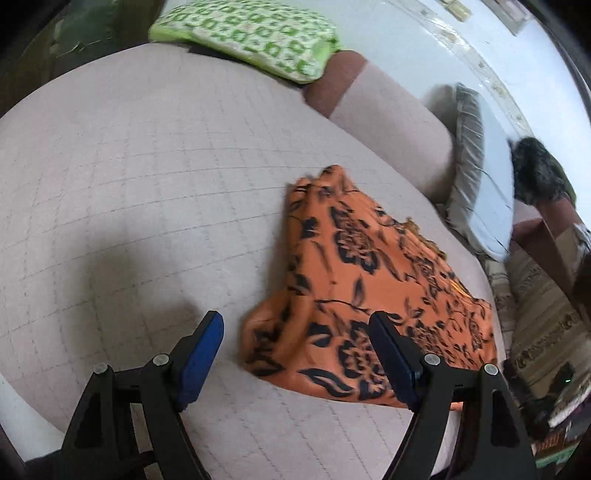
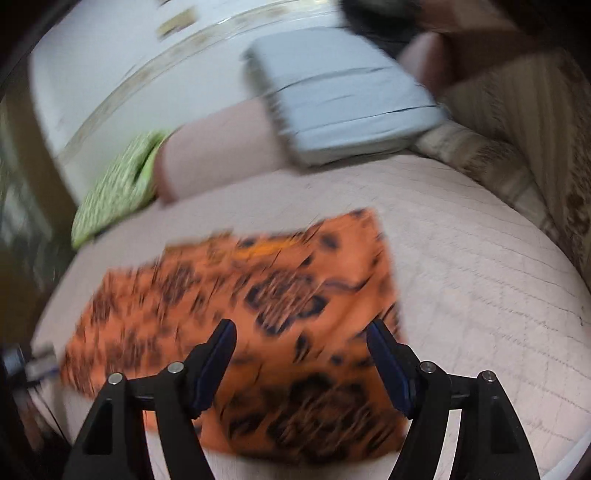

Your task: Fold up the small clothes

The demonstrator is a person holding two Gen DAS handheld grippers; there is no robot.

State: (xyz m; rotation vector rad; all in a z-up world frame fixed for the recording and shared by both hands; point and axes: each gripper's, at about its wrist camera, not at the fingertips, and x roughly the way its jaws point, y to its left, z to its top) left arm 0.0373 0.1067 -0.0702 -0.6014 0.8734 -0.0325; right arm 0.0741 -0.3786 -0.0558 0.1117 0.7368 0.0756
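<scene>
An orange garment with black flower print (image 1: 354,280) lies on the quilted pinkish bed cover (image 1: 147,166). In the left wrist view it sits to the right, bunched at its near-left corner. My left gripper (image 1: 295,325) is open and empty above that corner. In the right wrist view the garment (image 2: 258,306) lies spread flat, blurred by motion. My right gripper (image 2: 301,332) is open and empty, hovering over the garment's near part.
A green patterned pillow (image 1: 247,33) lies at the far edge of the bed. A grey-blue cushion (image 2: 343,96) leans against the pink bolster (image 1: 391,129). A dark furry item (image 1: 535,173) and a patterned sofa (image 2: 517,140) stand to the right.
</scene>
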